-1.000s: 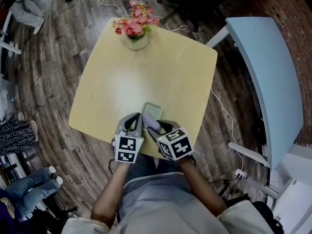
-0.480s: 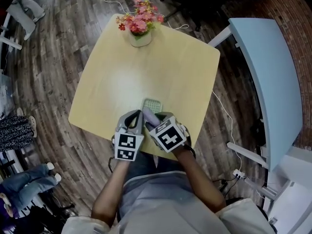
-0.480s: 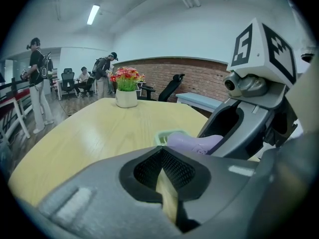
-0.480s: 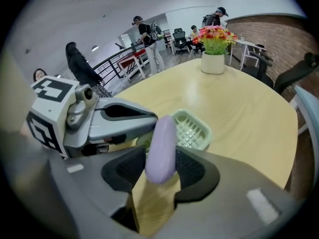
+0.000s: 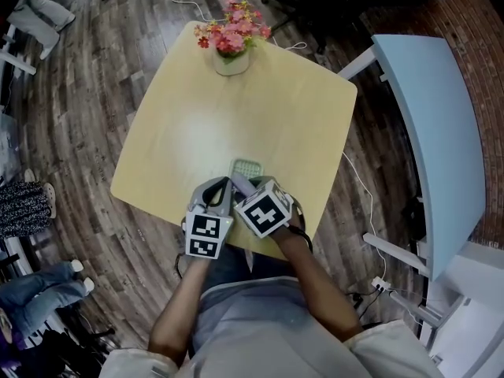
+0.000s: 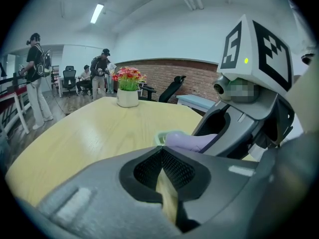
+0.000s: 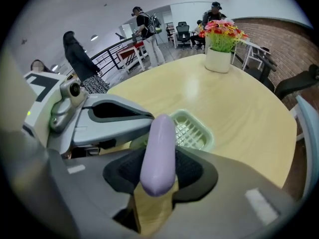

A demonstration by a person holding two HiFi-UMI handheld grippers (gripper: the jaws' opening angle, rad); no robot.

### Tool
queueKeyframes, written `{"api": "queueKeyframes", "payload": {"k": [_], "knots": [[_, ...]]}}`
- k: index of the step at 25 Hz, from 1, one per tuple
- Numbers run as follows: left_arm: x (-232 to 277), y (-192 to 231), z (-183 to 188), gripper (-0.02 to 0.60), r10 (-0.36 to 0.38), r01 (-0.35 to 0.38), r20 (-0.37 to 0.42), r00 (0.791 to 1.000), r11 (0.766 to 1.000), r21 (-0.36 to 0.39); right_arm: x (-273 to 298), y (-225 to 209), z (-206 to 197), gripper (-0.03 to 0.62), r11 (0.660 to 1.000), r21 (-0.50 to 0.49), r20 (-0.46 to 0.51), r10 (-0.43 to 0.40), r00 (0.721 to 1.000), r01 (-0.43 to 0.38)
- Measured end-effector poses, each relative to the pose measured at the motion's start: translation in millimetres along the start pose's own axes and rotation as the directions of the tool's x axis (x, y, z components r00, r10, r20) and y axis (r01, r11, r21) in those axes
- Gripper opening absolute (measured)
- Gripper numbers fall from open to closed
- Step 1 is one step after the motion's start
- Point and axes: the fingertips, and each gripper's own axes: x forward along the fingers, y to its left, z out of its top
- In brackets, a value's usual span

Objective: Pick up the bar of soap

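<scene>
Closing in now, the right gripper has its jaws coming together on the bar of soap, the pale purple bar standing on edge between the two black pads, both pads against its sides. The bar pokes forward out of the jaws, its far end right by the near rim of the green slotted soap dish; whether it touches the dish I can't tell from here. The left gripper sits just beside its partner with its jaws pressed together, nothing between them, angled in towards the soap. All this is happening at the near edge of the pale wooden table, close to the person's body. Well apart, at the far edge, stands a white pot of pink and red flowers. Off in the background of the room a few people are standing about, and there's a light blue table off to the right
</scene>
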Motion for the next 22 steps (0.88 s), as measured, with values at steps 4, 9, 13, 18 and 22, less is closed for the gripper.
{"api": "queueKeyframes", "payload": {"k": [4, 9, 13, 18, 22], "knots": [[-0.1, 0.3, 0.6, 0.0, -0.002, 0.002, 0.008, 1.0, 1.0, -0.007, -3.9, -4.1, 2.1, 0.155, 0.998, 0.055, 0.038, 0.018, 0.999, -0.021], [-2.4, 1.5, 1.8, 0.001, 0.002, -0.001, 0.021, 1.0, 1.0, -0.025, -6.9, -3.3, 3.4, 0.156, 0.981, 0.165, 0.103, 0.085, 0.991, -0.101], [-3.7, 3.2, 3.6, 0.001, 0.009, -0.007, 0.04, 0.999, 0.999, -0.05, -10.2, -3.4, 4.2, 0.156, 0.946, 0.262, 0.165, 0.152, 0.975, -0.191], [-5.6, 6.7, 6.7, 0.001, 0.015, -0.011, 0.052, 0.999, 0.998, -0.068, -14.8, -8.1, 8.2, 0.156, 0.883, 0.372, 0.251, 0.201, 0.947, -0.286], [-5.3, 6.8, 7.6, 0.002, 0.012, -0.008, 0.055, 0.998, 0.997, -0.073, -16.4, -9.8, 11.5, 0.156, 0.845, 0.406, 0.311, 0.231, 0.922, -0.348]]}}
